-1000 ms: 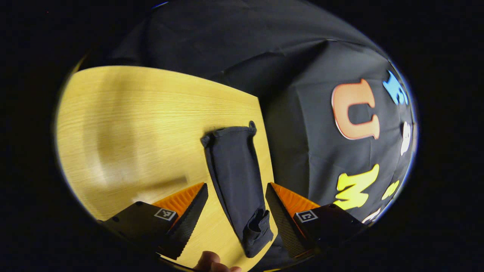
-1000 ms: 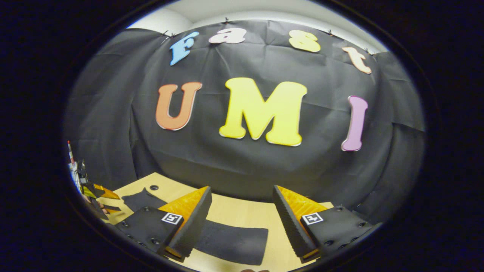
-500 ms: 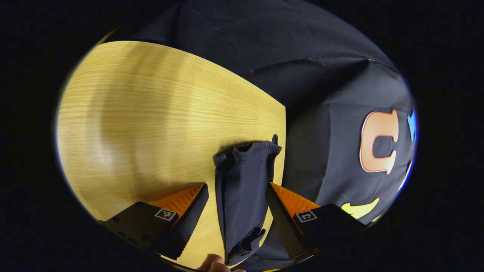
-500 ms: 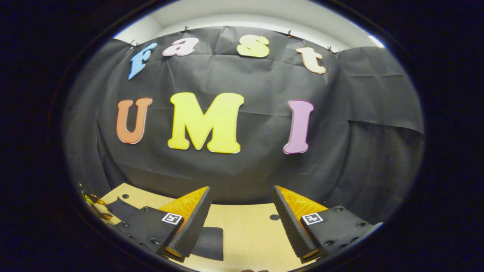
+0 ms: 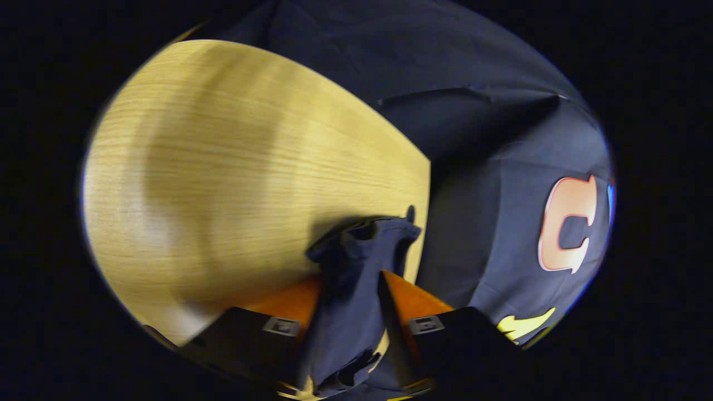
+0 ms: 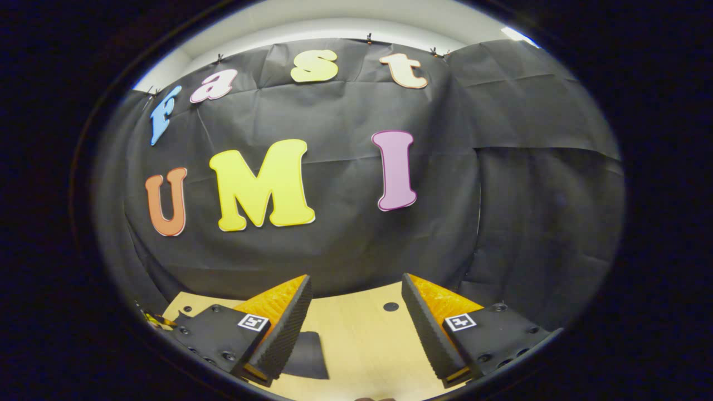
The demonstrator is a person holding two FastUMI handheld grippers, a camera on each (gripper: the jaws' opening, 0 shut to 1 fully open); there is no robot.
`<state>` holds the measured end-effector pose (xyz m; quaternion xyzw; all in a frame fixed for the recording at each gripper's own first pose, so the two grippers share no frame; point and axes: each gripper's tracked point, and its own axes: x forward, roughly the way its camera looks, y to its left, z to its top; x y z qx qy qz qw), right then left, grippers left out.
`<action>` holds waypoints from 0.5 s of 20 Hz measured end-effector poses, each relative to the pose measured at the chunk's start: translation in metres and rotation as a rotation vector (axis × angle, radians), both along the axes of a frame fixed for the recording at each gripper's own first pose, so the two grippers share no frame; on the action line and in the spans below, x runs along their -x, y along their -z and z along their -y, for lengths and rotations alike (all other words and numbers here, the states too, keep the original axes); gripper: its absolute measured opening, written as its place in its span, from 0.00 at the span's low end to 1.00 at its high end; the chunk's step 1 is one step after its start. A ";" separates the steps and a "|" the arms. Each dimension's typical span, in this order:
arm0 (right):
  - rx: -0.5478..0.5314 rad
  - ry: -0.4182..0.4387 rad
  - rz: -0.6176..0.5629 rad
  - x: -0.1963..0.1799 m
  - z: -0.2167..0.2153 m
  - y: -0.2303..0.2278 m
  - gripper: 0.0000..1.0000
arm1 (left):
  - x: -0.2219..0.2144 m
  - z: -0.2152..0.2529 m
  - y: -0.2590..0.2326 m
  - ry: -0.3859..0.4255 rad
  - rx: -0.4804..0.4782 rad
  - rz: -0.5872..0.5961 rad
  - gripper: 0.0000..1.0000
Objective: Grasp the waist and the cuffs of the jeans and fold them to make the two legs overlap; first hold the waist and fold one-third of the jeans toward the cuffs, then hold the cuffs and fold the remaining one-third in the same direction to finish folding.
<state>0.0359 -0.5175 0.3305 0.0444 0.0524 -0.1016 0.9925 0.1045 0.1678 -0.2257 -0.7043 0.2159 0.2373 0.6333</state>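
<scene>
In the left gripper view the left gripper (image 5: 350, 289) has its jaws drawn in against a bunched strip of the dark jeans (image 5: 356, 262); half a second ago the same jaws stood wide with the cloth lying loose between them, and a second ago wider still with the leg stretched flat. The fabric now rises in a crumpled ridge between the two orange fingers (image 5: 295, 303), both of which press on it, and its far end (the hemmed edge with an open fold) sits toward 12 o'clock of the jaws, near the desk (image 5: 211, 167) edge. A small dark hole in the desk (image 5: 410, 213) shows just beyond that end, at about 1 o'clock. The picture is motion-blurred, so finer detail of the grip cannot be told. The fingertip seen at the bottom edge in the earlier pictures is hidden now.

In the right gripper view the right gripper (image 6: 354, 312) has its jaws spread apart with nothing between them, as in the earlier frames. It looks toward the black cloth wall (image 6: 501, 195) and has swung since then, the wall sliding toward 9 o'clock. A smaller patch of the jeans (image 6: 306, 356) lies on the desk beside the left finger, at about 7 o'clock.
</scene>
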 end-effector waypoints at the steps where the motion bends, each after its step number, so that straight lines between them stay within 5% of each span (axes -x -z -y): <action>1: 0.001 0.007 0.005 0.002 0.005 -0.002 0.99 | -0.003 -0.001 -0.001 -0.005 0.004 0.012 0.37; 2: -0.003 0.013 0.009 0.005 0.008 -0.005 0.99 | -0.003 -0.001 -0.005 -0.006 0.002 0.008 0.15; 4: -0.010 0.021 0.013 0.008 0.012 -0.007 0.99 | -0.002 -0.003 -0.005 0.003 -0.015 0.003 0.04; 10: -0.009 0.031 0.019 0.012 0.020 -0.013 0.99 | -0.007 0.005 -0.040 0.072 -0.143 0.069 0.03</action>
